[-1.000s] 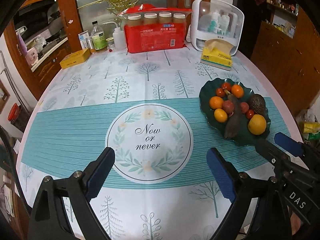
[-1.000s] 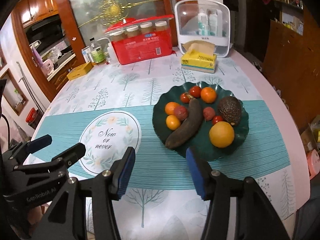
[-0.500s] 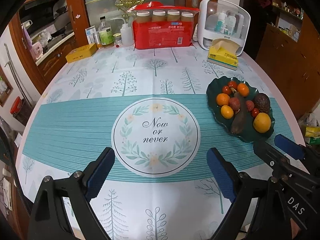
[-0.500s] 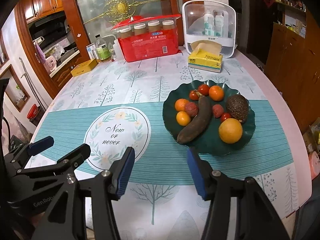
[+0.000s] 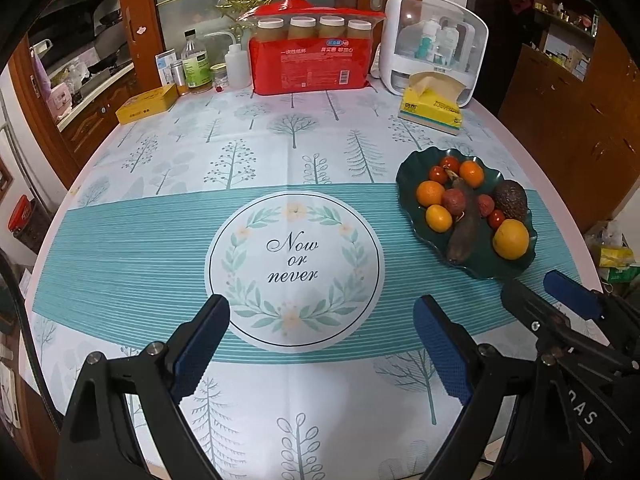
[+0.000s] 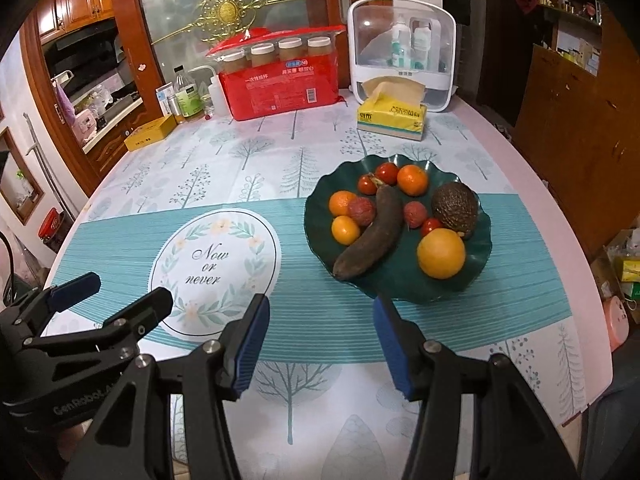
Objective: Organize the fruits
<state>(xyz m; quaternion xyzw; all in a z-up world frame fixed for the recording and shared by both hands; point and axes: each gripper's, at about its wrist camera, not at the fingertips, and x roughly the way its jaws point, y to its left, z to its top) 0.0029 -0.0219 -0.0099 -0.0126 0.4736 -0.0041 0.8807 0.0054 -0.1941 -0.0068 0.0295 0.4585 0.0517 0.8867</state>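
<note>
Hovering grippers: the left gripper (image 5: 322,344) and the right gripper (image 6: 320,344) hang over the near edge of the table, side by side, each holding nothing.
Left gripper: jaws spread wide, blue pads bare, above the tablecloth (image 5: 160,240) near its round "Now or never" print (image 5: 294,270); it touches nothing.
Right gripper: jaws parted, somewhat narrower than the left pair, empty; the right finger's tip lies just in front of the near rim of the plate, and contact cannot be judged.
Plate: a dark green plate (image 6: 320,236) with a wavy rim sits on the teal band of the cloth, right of the round print.
Plate contents: a large orange (image 6: 441,253) nearest; a blackened banana (image 6: 372,240) lying diagonally through the middle; a dark avocado (image 6: 456,208) to the right; small oranges (image 6: 346,230) on the left and at the back; reddish lychees (image 6: 362,211) on either side of the banana; small red tomatoes (image 6: 387,173) at the far end and beside the large orange.
Tissue box: a yellow tissue box (image 6: 392,118) beyond the plate, one tissue sticking up.
Storage case: a white storage case (image 6: 402,52) with a clear front behind the tissues, bottles inside.
Red package: a red package (image 6: 284,82) at the far edge, four lidded jars (image 6: 276,54) behind it.
Far left: bottles (image 5: 196,66) and a yellow box (image 5: 147,103).
</note>
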